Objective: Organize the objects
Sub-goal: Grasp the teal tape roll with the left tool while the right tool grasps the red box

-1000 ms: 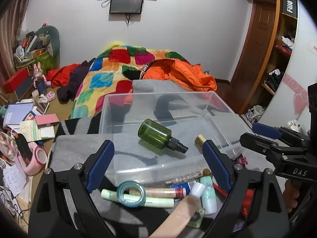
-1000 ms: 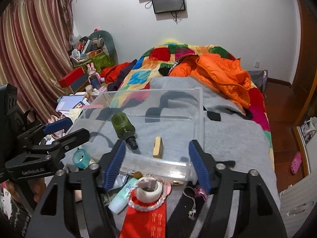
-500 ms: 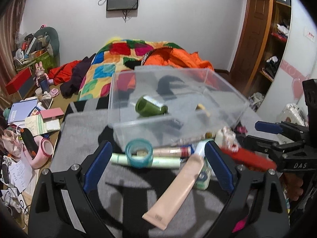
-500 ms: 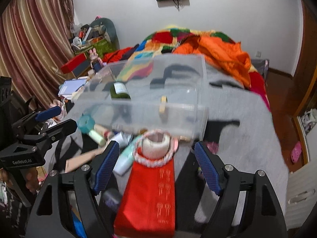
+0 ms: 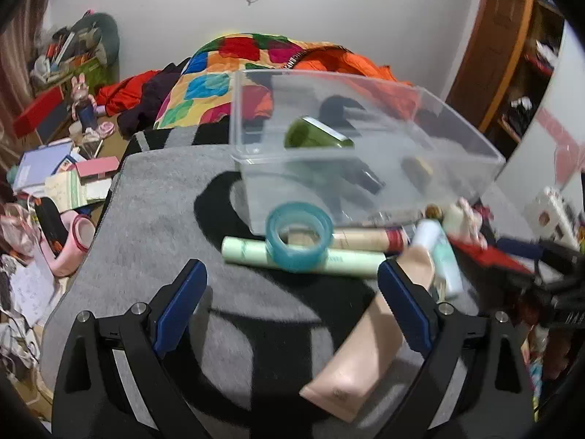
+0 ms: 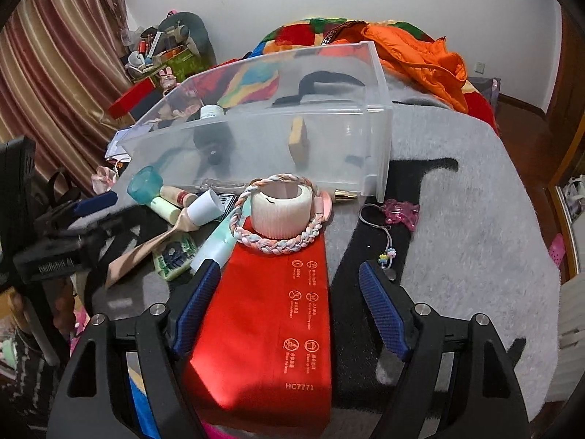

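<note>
Grey fleece blanket (image 6: 475, 219) covered the bed across both views, and on it, in the upper middle of each frame, sat the clear plastic storage bin (image 5: 365, 168). Only two things appeared to lie inside: a dark green spray bottle (image 5: 314, 137) and a small tan block (image 6: 298, 139). By that showing the sorting was barely begun, and most of the pile remained outside.

Along the bin's near wall lay the rest. A shiny red flat packet (image 6: 270, 314) ran down the centre of the right-wrist view between that claw's fingers, with a white ribbed tape roll (image 6: 281, 212) on its far end, ringed by a pastel braided cord (image 6: 278, 245). A peach squeeze tube (image 5: 369, 344) slanted at lower right of the left-wrist view; a pale green tube (image 5: 303, 256) lay crosswise under a teal tape ring (image 5: 298, 236). A pink clear charm (image 6: 400, 210) on a cord lay apart at right.

The left claw (image 5: 292, 307) stood wide apart, empty, short of the teal ring. The right claw (image 6: 289, 307) was likewise spread, gripping nothing, straddling the packet. Overlapping tubes seemed likely to crowd any single pick.
</note>
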A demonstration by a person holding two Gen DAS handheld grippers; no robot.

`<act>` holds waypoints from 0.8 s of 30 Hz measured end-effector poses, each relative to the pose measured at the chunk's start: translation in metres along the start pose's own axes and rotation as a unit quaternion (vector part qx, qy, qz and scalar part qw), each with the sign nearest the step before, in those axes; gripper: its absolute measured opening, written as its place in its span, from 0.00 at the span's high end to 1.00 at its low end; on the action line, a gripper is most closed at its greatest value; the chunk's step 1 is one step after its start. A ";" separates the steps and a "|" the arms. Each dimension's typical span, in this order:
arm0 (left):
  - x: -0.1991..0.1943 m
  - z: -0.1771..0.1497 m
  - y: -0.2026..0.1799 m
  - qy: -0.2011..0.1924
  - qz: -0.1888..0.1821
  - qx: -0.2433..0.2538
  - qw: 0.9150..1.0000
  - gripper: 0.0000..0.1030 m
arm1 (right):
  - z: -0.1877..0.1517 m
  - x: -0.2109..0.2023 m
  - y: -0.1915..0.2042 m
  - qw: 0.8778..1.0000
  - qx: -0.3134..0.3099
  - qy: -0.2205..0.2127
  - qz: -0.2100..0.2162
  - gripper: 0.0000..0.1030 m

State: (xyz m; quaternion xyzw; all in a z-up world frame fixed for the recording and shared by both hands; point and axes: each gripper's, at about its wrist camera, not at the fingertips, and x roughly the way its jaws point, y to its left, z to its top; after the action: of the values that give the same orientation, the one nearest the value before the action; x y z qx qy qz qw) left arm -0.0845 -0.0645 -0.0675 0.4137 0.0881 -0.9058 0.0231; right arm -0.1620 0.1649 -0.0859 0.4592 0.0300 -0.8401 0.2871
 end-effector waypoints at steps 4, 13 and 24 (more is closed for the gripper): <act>0.000 0.011 0.005 -0.017 0.001 -0.013 1.000 0.09 | -0.002 0.002 0.001 1.000 -0.007 0.001 0.001 0.33; 0.014 0.013 -0.003 -0.011 0.011 0.001 1.000 0.39 | -0.005 0.003 -0.001 1.000 -0.013 0.002 -0.006 0.51; 0.006 0.012 0.002 -0.021 0.009 -0.004 1.000 0.62 | -0.016 -0.019 -0.006 1.000 -0.013 -0.015 -0.024 0.51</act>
State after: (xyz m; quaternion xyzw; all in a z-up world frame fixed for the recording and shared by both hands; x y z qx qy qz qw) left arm -0.0976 -0.0682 -0.0646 0.3956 0.0874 -0.9136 0.0350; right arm -0.1457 0.1834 -0.0816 0.4423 0.0473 -0.8529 0.2734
